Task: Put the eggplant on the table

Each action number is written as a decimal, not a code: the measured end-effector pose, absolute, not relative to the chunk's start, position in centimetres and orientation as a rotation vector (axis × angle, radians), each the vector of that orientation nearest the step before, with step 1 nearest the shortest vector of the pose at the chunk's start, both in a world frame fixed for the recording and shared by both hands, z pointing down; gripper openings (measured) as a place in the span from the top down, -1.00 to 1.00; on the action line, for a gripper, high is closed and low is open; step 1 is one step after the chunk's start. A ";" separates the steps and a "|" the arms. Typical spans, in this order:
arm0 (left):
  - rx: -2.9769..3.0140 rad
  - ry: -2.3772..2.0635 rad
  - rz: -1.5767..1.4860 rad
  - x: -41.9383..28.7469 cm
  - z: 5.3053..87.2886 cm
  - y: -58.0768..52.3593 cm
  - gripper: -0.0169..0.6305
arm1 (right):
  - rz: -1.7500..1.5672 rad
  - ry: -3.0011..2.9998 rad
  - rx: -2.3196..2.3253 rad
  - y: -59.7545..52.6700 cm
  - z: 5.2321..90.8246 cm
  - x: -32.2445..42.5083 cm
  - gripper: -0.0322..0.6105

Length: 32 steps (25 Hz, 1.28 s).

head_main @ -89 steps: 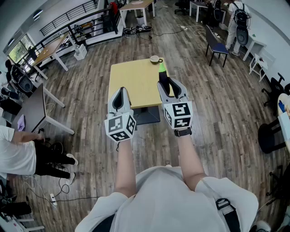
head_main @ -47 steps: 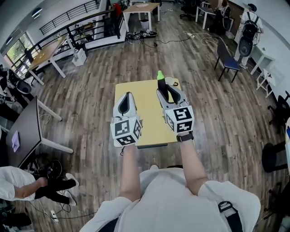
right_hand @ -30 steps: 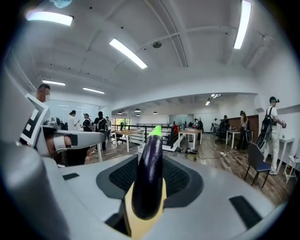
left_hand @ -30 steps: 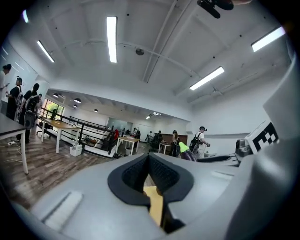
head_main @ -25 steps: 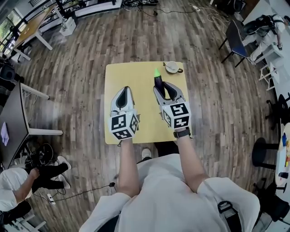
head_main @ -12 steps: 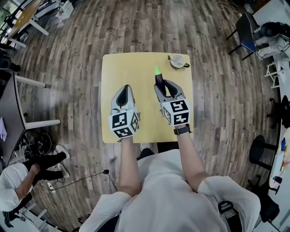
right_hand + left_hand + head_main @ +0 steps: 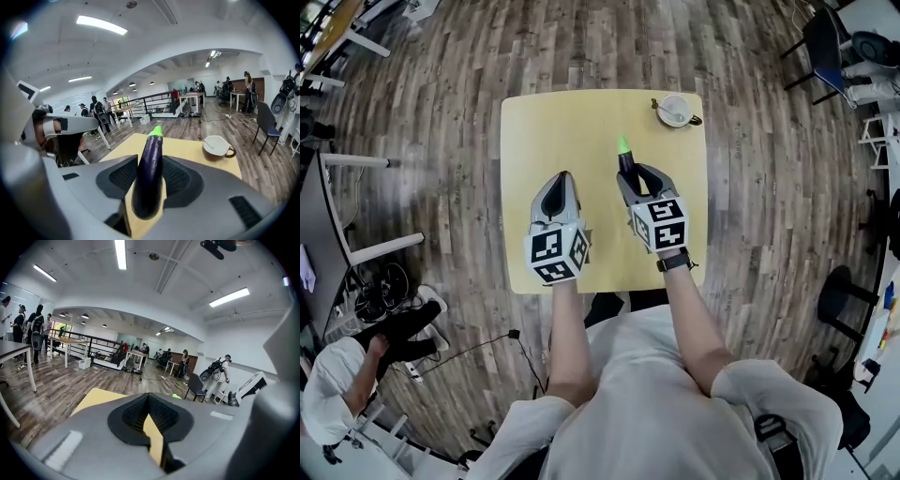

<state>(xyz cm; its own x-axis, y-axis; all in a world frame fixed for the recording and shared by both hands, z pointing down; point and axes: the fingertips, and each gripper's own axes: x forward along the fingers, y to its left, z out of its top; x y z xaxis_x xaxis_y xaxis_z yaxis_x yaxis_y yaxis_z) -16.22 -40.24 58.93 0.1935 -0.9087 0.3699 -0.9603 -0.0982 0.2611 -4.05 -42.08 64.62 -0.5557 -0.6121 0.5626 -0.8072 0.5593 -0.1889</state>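
A dark purple eggplant with a green stem end stands between the jaws of my right gripper, which is shut on its lower half. The stem end points forward and up, above the yellow table. In the right gripper view the eggplant rises out of the right gripper, with the table top beyond it. My left gripper hovers beside it at the left, over the table's near half, shut with nothing in it. The left gripper view shows the left gripper with its tips together.
A white cup with a spoon stands on a saucer at the table's far right corner; the cup lies ahead and right of the eggplant. Wooden floor surrounds the table. A seated person is at the lower left, a chair at the upper right.
Both grippers have sunk toward the table top as the person stepped up to it. The eggplant stays in the right gripper, and the left gripper stays shut.
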 end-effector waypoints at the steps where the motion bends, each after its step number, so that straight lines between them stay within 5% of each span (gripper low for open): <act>1: 2.034 -1.739 0.166 -16.1 59.3 -40.5 0.92 | 0.620 -2.347 1.139 -42.1 65.4 -4.0 0.38; 32: 1.944 -1.659 0.276 -15.2 65.8 -39.6 0.92 | 0.820 -2.053 1.101 -40.3 78.5 -2.6 0.36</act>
